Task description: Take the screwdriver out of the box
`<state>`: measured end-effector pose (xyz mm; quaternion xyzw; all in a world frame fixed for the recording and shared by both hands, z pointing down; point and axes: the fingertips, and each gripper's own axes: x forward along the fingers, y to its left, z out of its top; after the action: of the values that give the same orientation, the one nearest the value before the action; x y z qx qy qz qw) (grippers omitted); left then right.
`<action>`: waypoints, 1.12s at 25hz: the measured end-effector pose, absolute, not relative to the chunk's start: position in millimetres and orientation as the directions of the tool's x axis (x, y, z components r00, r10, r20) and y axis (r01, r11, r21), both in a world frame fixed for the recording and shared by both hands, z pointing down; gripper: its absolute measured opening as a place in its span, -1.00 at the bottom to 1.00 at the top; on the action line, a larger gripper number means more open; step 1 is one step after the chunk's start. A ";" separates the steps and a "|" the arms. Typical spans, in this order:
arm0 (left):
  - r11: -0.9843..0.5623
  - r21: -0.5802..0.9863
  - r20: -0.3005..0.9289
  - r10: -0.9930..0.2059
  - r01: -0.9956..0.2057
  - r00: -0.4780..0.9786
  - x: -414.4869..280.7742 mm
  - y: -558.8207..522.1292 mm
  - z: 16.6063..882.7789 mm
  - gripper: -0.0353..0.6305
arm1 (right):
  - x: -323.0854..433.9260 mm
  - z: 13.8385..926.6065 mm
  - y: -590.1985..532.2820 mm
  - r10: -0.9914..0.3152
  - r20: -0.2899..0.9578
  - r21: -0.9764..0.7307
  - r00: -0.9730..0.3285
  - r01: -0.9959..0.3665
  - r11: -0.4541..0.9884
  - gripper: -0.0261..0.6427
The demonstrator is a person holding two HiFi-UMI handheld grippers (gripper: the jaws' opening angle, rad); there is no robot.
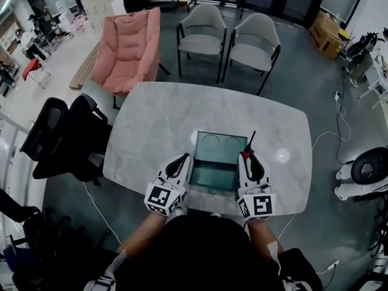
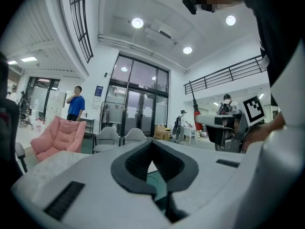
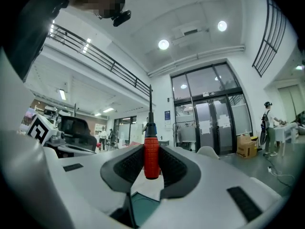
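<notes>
- The right gripper (image 1: 247,157) (image 3: 151,151) is clamping the screwdriver (image 1: 248,147) (image 3: 151,157) by its ribbed red handle. The jaws are standing partly apart, with a pad pressing on each side of the handle.
- The screwdriver's long axis is running crosswise to these jaws and nearly upright. The black shaft is pointing up past the fingertips, and the butt of the handle is hanging just under the pads.
- The left gripper (image 1: 181,158) (image 2: 152,143) is hovering with its tips drawn together and nothing between them.
- The open teal box (image 1: 212,174) is lying on the marble table (image 1: 163,120) between the two grippers. Its left wall is just beside the left gripper, and its right edge is under the right one.
- In the right gripper view, the teal of the box is showing below the jaws. I judge from this that the tool is clear of the box floor but hanging over the box, not yet over bare table.
- The right hand alone is carrying the tool; the left is merely near the box wall, perhaps to steady it.
- The next move probably turns on that relation. The box is lying below and toward the left of the right gripper, so the tool probably needs to travel outward, to the right.
- The main risk is the upright handle pivoting between the pads, since the grip looks to be sitting low on the handle.
</notes>
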<state>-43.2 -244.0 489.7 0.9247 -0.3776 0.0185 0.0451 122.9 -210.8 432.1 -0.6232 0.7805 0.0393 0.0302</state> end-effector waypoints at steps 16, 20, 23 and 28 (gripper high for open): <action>-0.717 0.055 0.044 -0.694 -0.695 0.719 -38.5 -244.1 478.7 -0.88 | 127.8 425.4 -206.3 -0.975 -0.121 0.069 -0.185 -0.982 0.178 -0.58; -0.718 0.054 0.043 -0.693 -0.694 0.720 -38.4 -241.7 477.9 -0.88 | 127.2 424.3 -204.0 -0.975 -0.121 0.073 -0.186 -0.981 0.178 -0.59; -0.716 0.055 0.046 -0.695 -0.696 0.718 -40.4 -241.0 479.3 -0.88 | 125.9 423.8 -205.2 -0.975 -0.119 0.048 -0.187 -0.982 0.182 -0.58; -0.705 0.056 0.068 -0.704 -0.707 0.707 -46.0 -239.2 489.3 -0.88 | 122.8 416.2 -205.9 -0.971 -0.137 0.045 -0.194 -0.981 0.189 -0.58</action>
<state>-46.0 -239.2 489.3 0.9231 -0.3819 0.0207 0.0389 122.8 -205.9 416.2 -0.6337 0.7702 0.0611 0.0384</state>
